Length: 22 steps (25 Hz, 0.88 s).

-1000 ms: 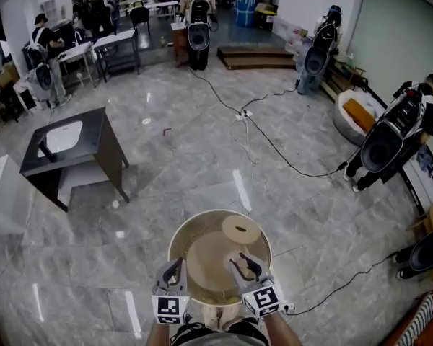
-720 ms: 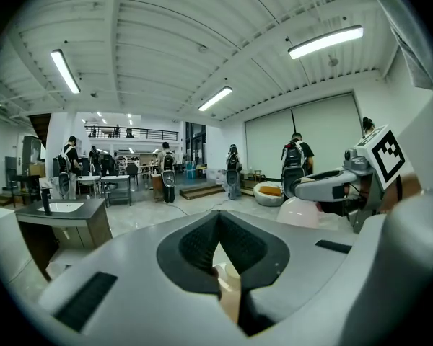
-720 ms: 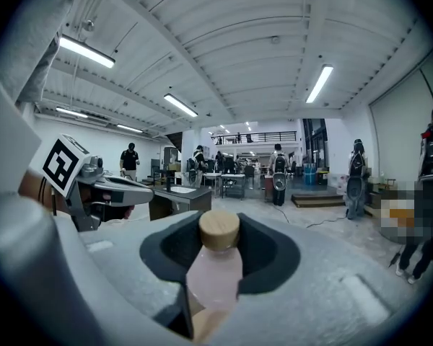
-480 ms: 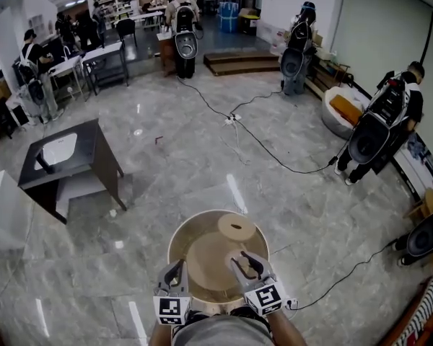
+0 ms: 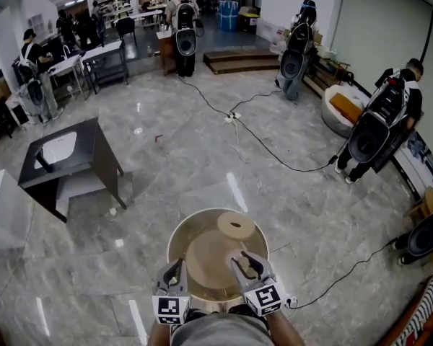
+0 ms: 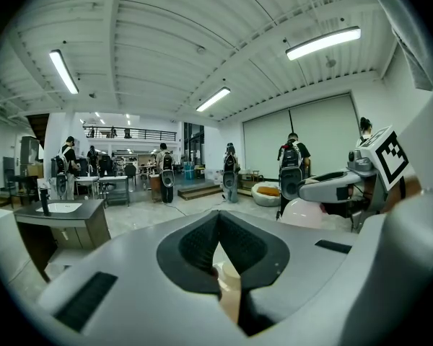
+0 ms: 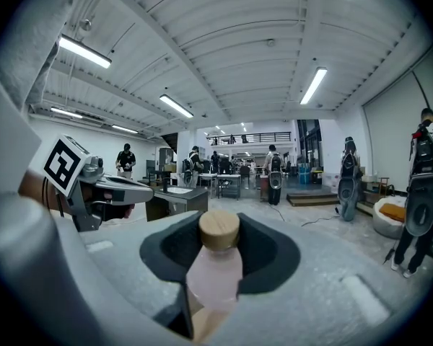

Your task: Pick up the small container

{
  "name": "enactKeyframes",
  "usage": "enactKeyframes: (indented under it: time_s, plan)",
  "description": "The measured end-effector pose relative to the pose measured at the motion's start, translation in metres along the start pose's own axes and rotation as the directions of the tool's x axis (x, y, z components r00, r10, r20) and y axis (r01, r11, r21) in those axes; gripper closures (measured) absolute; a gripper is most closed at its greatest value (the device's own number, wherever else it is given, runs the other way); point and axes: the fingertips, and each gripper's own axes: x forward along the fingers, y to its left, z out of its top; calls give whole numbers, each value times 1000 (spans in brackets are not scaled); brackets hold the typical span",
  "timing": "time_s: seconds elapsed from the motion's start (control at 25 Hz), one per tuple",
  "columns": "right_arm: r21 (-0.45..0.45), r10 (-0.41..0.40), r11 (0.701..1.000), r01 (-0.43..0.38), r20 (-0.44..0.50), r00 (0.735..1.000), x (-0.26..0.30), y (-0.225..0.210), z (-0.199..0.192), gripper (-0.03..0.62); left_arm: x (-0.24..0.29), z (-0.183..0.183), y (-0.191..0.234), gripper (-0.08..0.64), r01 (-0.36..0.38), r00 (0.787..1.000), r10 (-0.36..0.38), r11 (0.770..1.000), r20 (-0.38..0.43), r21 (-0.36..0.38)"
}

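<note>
The small container (image 7: 215,265) is a pale pink bottle with a round wooden cap, standing upright between the jaws of my right gripper (image 7: 216,254), which is shut on it. In the left gripper view the same bottle (image 6: 307,211) shows as a pink shape in the right gripper (image 6: 346,186). From the head view both grippers hover over the near edge of a round wooden table (image 5: 179,238), the left gripper (image 5: 172,271) beside the right gripper (image 5: 246,265). The left gripper (image 6: 218,218) has its jaws together with nothing held.
A round wooden disc (image 5: 236,226) lies on the table's far side. A dark stand with a white basin (image 5: 66,144) is at the left, and a cable (image 5: 274,153) runs across the marble floor. People with bulky rigs (image 5: 379,132) stand at the right.
The head view has tipped slightly, so the room has shifted in the picture. Both grippers stay where they were over the table, the right one still holding the bottle.
</note>
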Motion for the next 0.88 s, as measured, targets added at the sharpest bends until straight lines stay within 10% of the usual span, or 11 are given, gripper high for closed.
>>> enactKeyframes:
  time_s: [0.88]
  plan:
    - [-13, 19, 1000, -19, -16, 1000, 1, -2, -1, 459, 2, -2, -9, 543, 9, 1000, -9, 1000, -15, -8]
